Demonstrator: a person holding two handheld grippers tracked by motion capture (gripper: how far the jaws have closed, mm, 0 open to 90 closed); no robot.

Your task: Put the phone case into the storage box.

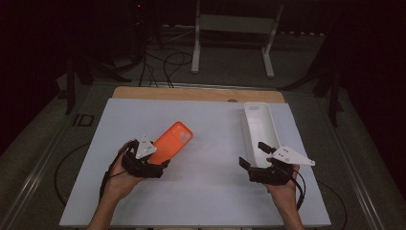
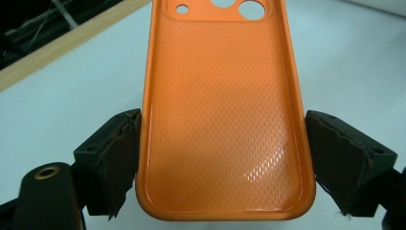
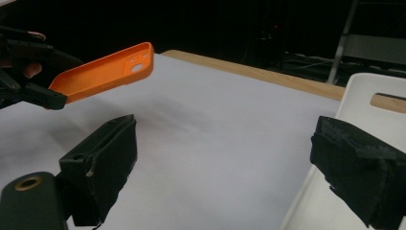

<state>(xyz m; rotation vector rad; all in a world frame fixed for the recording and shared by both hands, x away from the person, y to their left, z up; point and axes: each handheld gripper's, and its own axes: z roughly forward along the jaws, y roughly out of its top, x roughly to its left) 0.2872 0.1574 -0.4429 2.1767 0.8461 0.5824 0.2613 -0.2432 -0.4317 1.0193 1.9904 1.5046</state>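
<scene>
Orange soft-plastic phone case (image 2: pixel 224 120) with camera cut-outs sits clamped across its width at the bottom end by the left gripper (image 1: pixel 152 165), pads pressing both long edges. In the right gripper view the orange case (image 3: pixel 103 72) hangs clear of the white table top (image 1: pixel 210 191), tilted with its camera end up and out, open inner side up.

Right gripper (image 1: pixel 256 157) has its jaws wide apart with nothing between them, at the near end of the white rectangular plastic tray (image 1: pixel 261 125); one jaw looks to be over the tray rim, but I can't tell if it touches.

Handling, as a judgement:
- Light, thin shell; no weight problem.
- Flexible side walls, likely to bow inward under a hard squeeze, so keep the pinch moderate.
- Glossy rim, textured inside; may slip or pivot since it's held only at one end.
- Not fragile; a drop wouldn't hurt it.
- Best hold: across the short width near the bottom corners, where the rim is stiffest, away from the cut-outs.
</scene>
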